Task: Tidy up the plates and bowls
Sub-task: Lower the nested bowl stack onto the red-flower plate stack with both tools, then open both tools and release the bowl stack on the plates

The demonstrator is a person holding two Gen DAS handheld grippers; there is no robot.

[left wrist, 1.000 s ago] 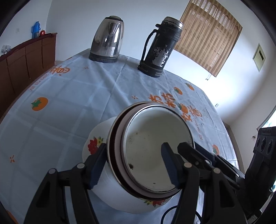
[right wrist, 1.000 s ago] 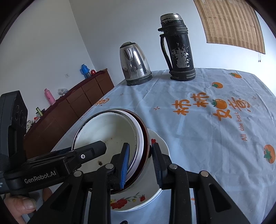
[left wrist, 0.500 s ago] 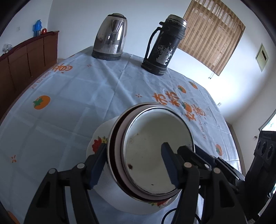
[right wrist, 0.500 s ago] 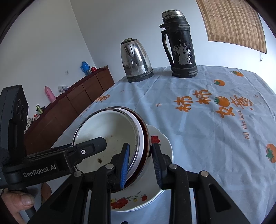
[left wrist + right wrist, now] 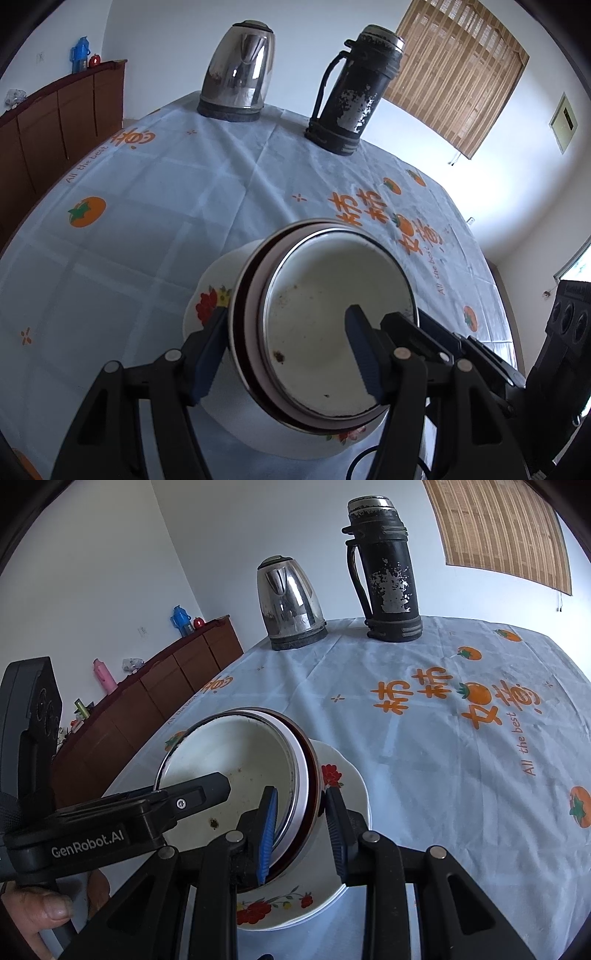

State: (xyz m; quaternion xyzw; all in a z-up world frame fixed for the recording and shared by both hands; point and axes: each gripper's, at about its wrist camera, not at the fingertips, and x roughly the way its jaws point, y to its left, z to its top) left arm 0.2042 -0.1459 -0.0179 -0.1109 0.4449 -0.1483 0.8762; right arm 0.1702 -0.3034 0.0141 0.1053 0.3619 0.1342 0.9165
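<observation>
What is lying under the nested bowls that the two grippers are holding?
Under the nested bowls there is a white plate with red flowers on the tablecloth. The plate's middle is covered by the bowls, so whether they rest on it cannot be seen.

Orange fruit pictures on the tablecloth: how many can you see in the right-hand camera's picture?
5: two by the far right edge, one among the orange characters, one at right, one left, partly behind the bowls. More may be hidden.

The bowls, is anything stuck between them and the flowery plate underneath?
Nothing visible. The nested bowls, held by the left gripper and right gripper, sit tilted right above the flowery plate, nothing showing between.
</observation>
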